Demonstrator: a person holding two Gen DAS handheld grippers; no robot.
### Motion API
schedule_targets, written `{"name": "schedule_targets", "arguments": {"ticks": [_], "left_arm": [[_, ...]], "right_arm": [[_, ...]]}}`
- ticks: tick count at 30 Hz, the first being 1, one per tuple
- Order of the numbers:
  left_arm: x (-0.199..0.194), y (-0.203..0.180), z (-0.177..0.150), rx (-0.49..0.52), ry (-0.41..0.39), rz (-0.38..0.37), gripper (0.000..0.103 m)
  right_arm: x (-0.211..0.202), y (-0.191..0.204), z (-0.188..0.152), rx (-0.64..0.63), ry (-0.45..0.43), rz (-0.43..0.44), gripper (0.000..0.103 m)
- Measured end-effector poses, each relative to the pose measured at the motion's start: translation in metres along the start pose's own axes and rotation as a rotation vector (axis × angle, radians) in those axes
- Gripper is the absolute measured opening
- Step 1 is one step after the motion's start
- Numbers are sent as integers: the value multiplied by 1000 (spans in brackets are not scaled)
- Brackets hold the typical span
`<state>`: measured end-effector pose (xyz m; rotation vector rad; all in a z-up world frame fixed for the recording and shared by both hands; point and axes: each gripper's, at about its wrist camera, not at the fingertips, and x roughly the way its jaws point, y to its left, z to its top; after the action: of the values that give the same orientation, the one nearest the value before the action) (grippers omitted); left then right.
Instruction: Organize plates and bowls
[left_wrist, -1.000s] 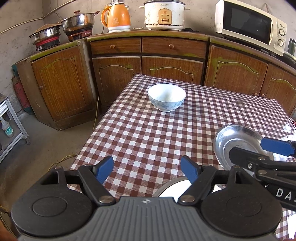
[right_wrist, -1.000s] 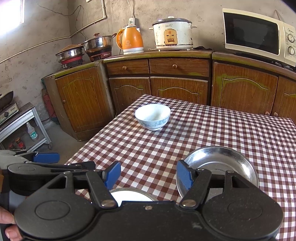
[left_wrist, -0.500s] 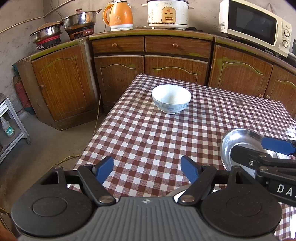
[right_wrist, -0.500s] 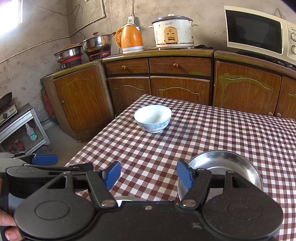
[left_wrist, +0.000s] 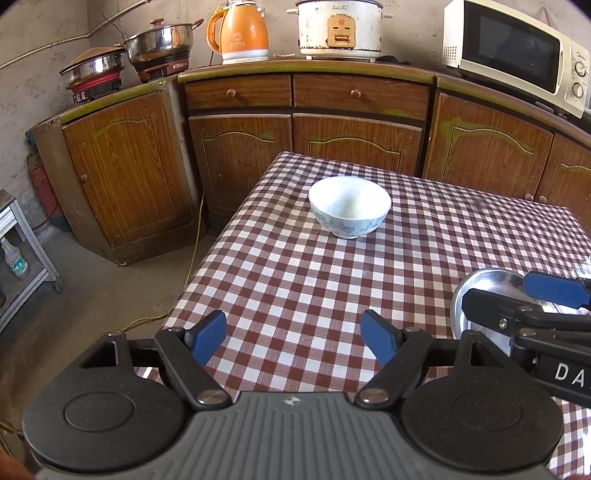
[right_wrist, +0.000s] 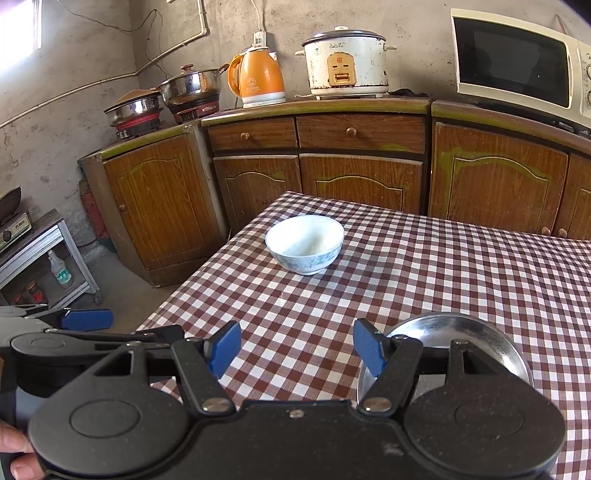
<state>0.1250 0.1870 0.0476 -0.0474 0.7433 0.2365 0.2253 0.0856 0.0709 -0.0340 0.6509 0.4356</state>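
A white bowl with a blue pattern (left_wrist: 349, 211) stands upright on the red-and-white checked table (left_wrist: 303, 280); it also shows in the right wrist view (right_wrist: 305, 243). A shiny steel plate (right_wrist: 454, 336) lies at the table's near right, partly behind my right gripper's body; in the left wrist view only part of the steel plate (left_wrist: 487, 288) shows. My left gripper (left_wrist: 293, 336) is open and empty over the table's near edge. My right gripper (right_wrist: 296, 347) is open and empty, just left of the steel plate.
Wooden cabinets (left_wrist: 354, 147) run behind the table, carrying a steel pot (left_wrist: 160, 46), an orange kettle (left_wrist: 242, 31), a rice cooker (left_wrist: 338, 27) and a microwave (left_wrist: 513, 55). A metal shelf with a bottle (right_wrist: 61, 273) stands on the floor at left.
Both grippers have drawn back and up from the table. The white plate seen under them earlier has dropped out of view. Both stay open.
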Motion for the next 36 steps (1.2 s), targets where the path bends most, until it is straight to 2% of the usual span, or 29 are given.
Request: {"name": "schedule_targets", "arguments": {"ticks": [36], "left_arm": [[57,-6,42,16,-4,27,82]], "right_arm": [[68,-19,31,38,12,-8,80]]}}
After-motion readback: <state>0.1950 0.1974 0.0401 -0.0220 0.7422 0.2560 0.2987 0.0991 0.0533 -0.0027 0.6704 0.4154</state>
